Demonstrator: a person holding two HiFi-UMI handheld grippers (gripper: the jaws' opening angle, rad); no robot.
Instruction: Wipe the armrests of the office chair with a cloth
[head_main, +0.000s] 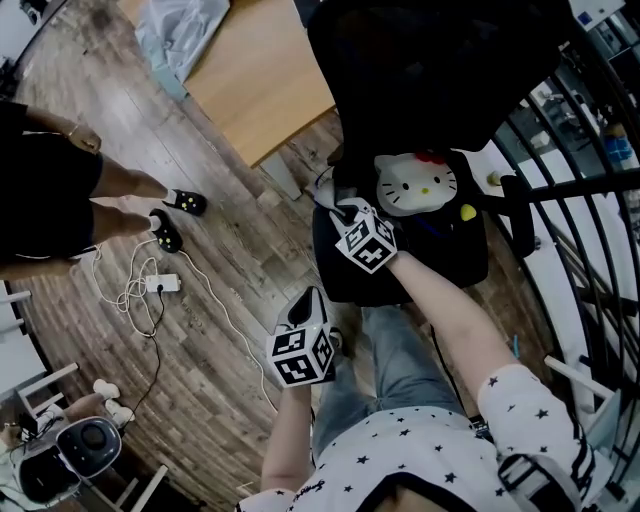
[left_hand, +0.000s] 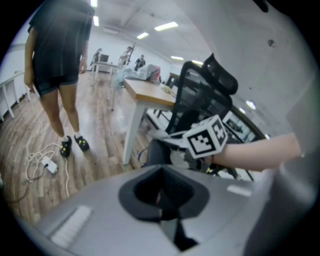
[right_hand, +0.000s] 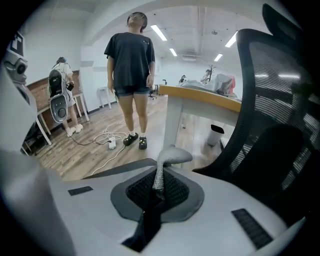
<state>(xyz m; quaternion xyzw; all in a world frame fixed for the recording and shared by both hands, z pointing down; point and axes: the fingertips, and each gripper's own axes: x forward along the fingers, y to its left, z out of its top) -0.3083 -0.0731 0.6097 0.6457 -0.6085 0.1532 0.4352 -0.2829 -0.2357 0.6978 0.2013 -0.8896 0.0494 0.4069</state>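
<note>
Left gripper (left_hand: 161, 199) hangs low beside the person's leg, jaws together on nothing, while the right gripper (right_hand: 156, 189) pinches a grey cloth (right_hand: 170, 157) that bunches up out of its closed jaws. Cloth and gripper sit at one armrest (right_hand: 117, 169) of the black office chair (head_main: 420, 70), probably touching it, though that spot is dim. On the seat lies a cat-face cushion (head_main: 415, 185).
</note>
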